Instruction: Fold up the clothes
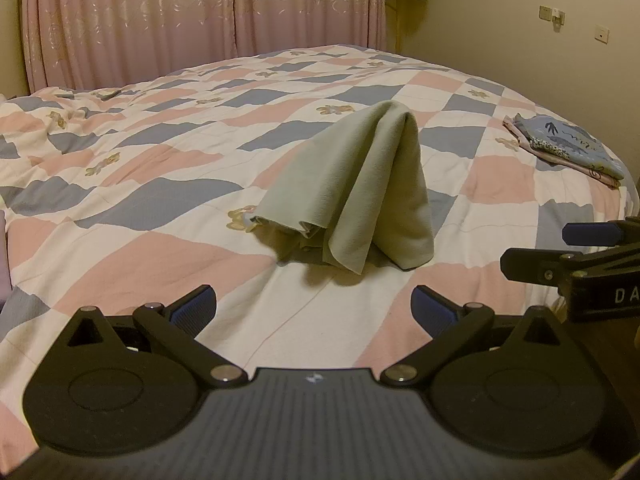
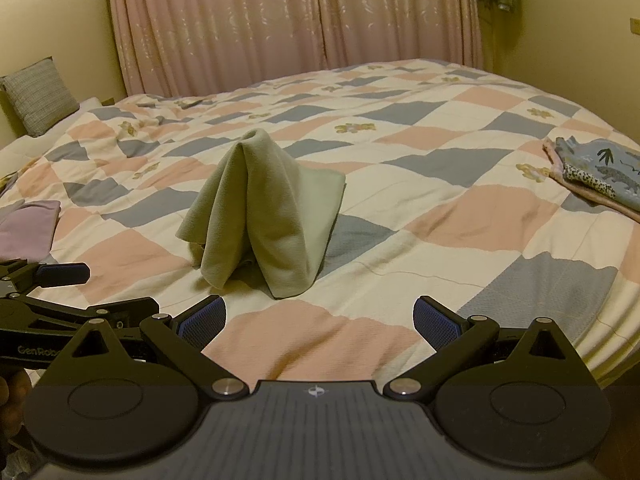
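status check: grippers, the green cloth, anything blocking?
Left gripper open, empty; right gripper open, empty. Green cloth standing in a peaked heap on the quilt, untouched. Folded printed clothes off right; path clear.

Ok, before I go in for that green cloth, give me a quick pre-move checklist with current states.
1. Left hand-held gripper open, empty: ok.
2. Right hand-held gripper open, empty: ok.
3. Green cloth lying flat for folding: not ok, it stands in a peaked heap.
4. Bedspread around the cloth free of other items: ok.
5. Folded patterned clothes away from the cloth: ok.
6. Cloth corners findable: cannot tell.
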`<state>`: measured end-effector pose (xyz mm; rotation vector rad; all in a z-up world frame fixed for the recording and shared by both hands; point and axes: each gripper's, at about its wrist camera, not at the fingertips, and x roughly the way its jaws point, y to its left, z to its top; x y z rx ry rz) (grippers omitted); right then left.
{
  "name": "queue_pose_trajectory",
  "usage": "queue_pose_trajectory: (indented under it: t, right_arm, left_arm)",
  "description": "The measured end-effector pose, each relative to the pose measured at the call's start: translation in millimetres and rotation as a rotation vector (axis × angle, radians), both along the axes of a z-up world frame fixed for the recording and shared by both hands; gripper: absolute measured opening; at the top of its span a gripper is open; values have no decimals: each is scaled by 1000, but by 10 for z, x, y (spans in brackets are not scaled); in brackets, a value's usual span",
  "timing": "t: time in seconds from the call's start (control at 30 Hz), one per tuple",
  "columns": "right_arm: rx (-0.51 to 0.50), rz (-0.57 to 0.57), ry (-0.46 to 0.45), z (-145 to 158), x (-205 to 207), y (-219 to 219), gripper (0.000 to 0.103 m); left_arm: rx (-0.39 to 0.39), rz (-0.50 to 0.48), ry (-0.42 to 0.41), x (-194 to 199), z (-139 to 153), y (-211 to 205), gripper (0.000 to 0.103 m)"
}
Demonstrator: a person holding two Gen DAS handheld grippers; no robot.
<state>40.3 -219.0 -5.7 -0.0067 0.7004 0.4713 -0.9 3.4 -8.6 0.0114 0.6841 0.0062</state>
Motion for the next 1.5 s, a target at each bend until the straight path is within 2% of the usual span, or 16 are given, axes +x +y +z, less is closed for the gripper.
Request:
queue_pose_trajectory:
  t: [1.03, 1.5]
  right_arm:
    - [-16, 18, 13, -67, 78, 72, 103]
    - [-48, 36, 6, -43, 206, 161, 103]
  left_arm:
    - [0, 16, 9, 46, -85, 51, 102]
    - [7, 32, -20, 132, -40, 114, 102]
